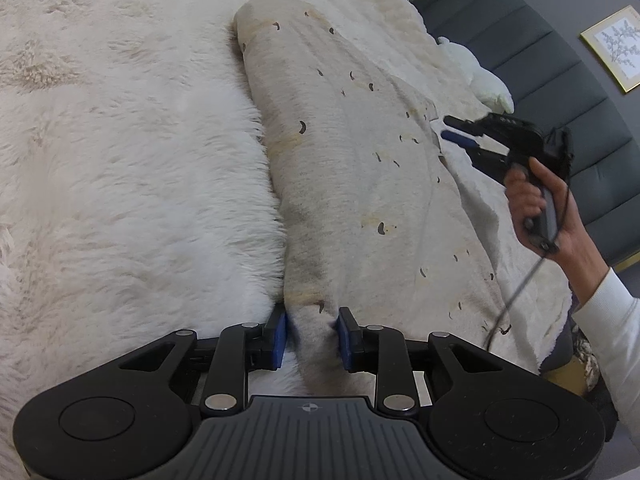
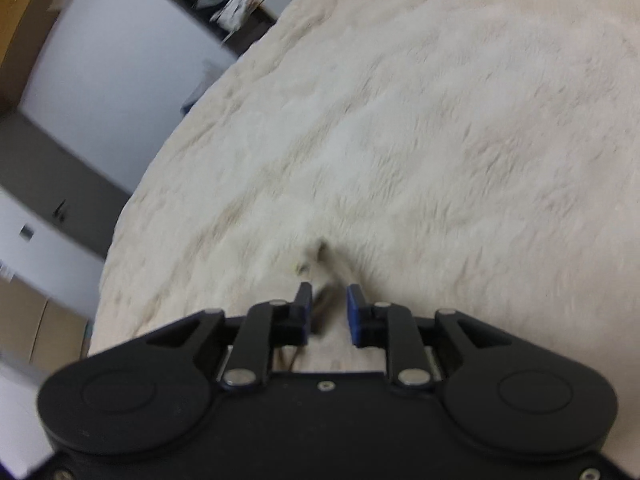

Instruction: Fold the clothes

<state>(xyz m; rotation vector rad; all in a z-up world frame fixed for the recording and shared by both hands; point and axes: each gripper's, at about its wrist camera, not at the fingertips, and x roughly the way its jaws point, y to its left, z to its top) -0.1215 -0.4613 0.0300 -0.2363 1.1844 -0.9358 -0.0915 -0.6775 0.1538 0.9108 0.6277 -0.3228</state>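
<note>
- The left gripper (image 1: 312, 334) fills the bottom of the left wrist view, its two blue pads pressed against either side of a bunched end of the garment (image 1: 340, 152), so it is clamped on cloth.
- The garment is a pale beige piece with small dark crescent marks; it lies as a long folded band on the fluffy cream blanket (image 1: 120, 140), running away from the left gripper toward the far end of the bed.
- The right gripper (image 2: 328, 314) sits at the garment's opposite long edge. In its own blurred view a thin bit of cloth lies between the pads with a gap either side, so I cannot tell whether it grips or has let go.
- The person's right hand (image 1: 536, 204) holds that gripper's handle just beside the garment.
- A grey padded headboard (image 1: 580, 60) and a framed picture (image 1: 616, 48) stand behind.
- Judgement: one lengthwise fold looks made, and the cross fold is in hand.
- The next move calls for both grippers holding firm corners and lifting together, so the band does not slide open on the plush pile.
</note>
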